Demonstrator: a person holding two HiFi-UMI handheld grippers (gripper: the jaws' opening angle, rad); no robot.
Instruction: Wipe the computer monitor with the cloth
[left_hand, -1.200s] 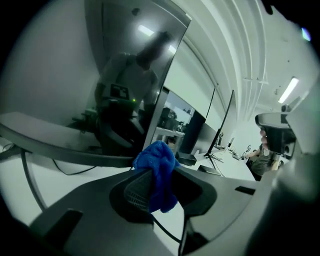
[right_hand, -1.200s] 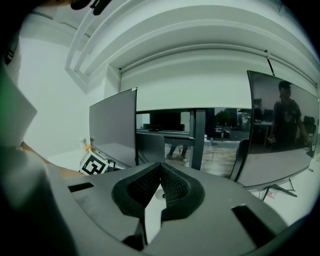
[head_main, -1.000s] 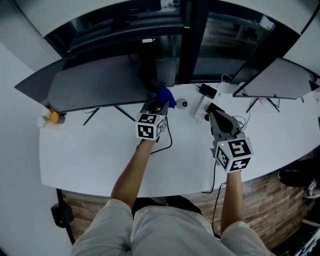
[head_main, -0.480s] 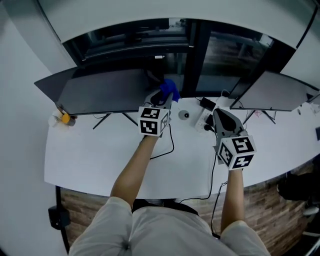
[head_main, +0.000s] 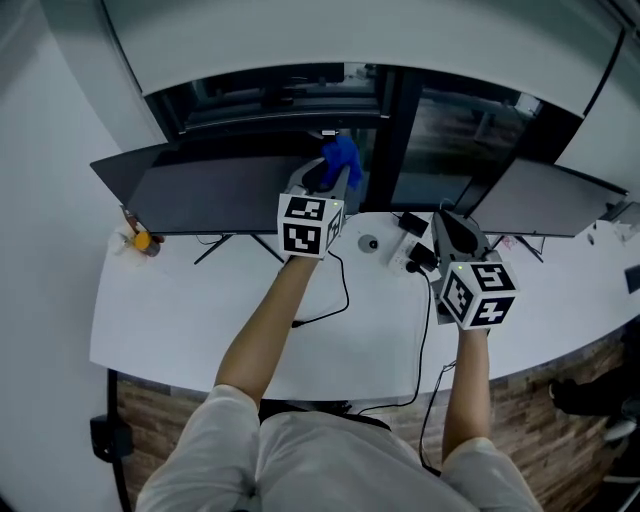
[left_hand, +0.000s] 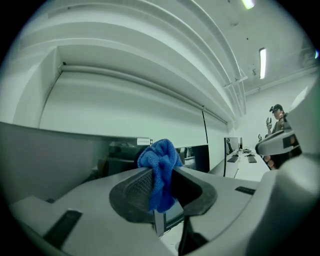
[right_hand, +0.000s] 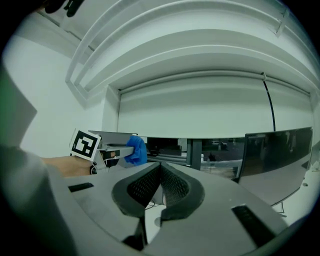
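While left tool clamps blue cloth, held near top edge of monitor, right tool hangs closed, empty, over bench. Step judged: bringing cloth to monitor. Next move calls for pressing cloth flat on its face and sweeping.

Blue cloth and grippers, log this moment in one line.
left gripper shut on blue cloth | cloth near monitor top | right gripper shut, empty
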